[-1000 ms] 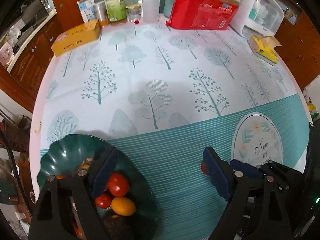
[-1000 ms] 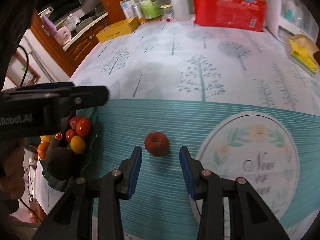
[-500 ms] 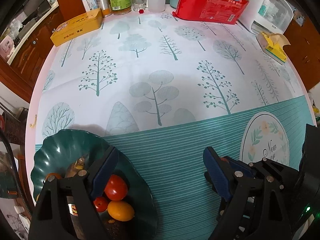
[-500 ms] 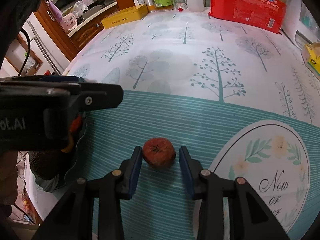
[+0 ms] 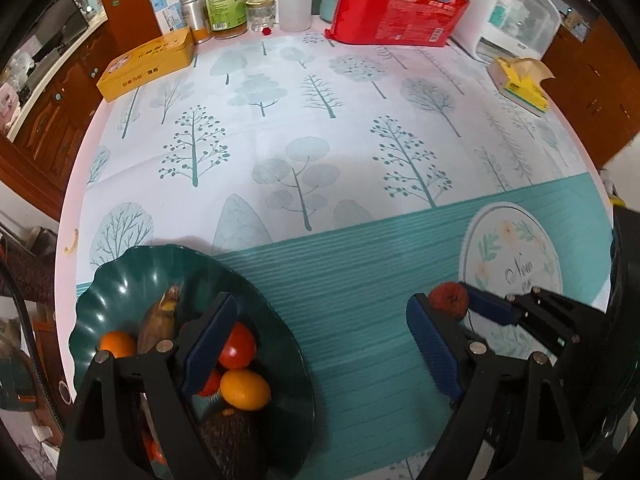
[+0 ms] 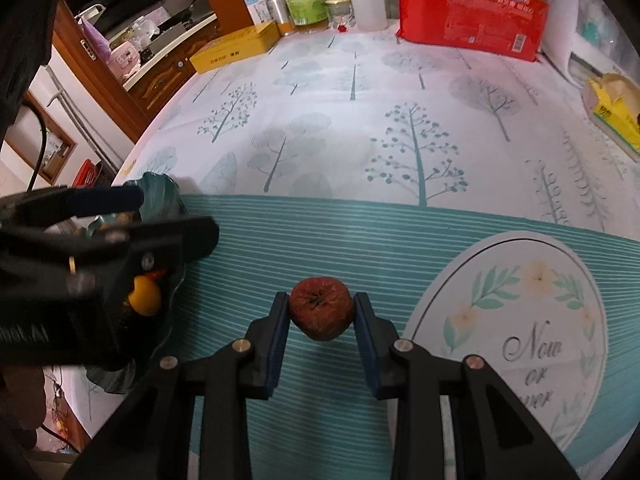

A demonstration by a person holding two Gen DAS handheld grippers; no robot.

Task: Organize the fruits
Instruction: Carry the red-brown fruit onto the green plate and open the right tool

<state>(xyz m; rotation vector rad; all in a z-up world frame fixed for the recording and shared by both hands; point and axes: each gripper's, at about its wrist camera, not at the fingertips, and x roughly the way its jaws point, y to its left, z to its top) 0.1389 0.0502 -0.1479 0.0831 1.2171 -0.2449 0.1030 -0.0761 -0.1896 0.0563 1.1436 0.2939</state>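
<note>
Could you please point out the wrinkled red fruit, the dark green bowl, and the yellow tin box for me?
wrinkled red fruit [image 6: 321, 312]: right wrist view, on its front face.
dark green bowl [image 5: 132, 280]: left wrist view, on its bare inner wall.
yellow tin box [image 5: 146, 63]: left wrist view, on its lid.

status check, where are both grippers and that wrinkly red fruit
Right gripper shut on wrinkled red fruit, low over the teal stripes. Left gripper open, empty, above green bowl. Path to bowl crosses the left gripper.
</note>
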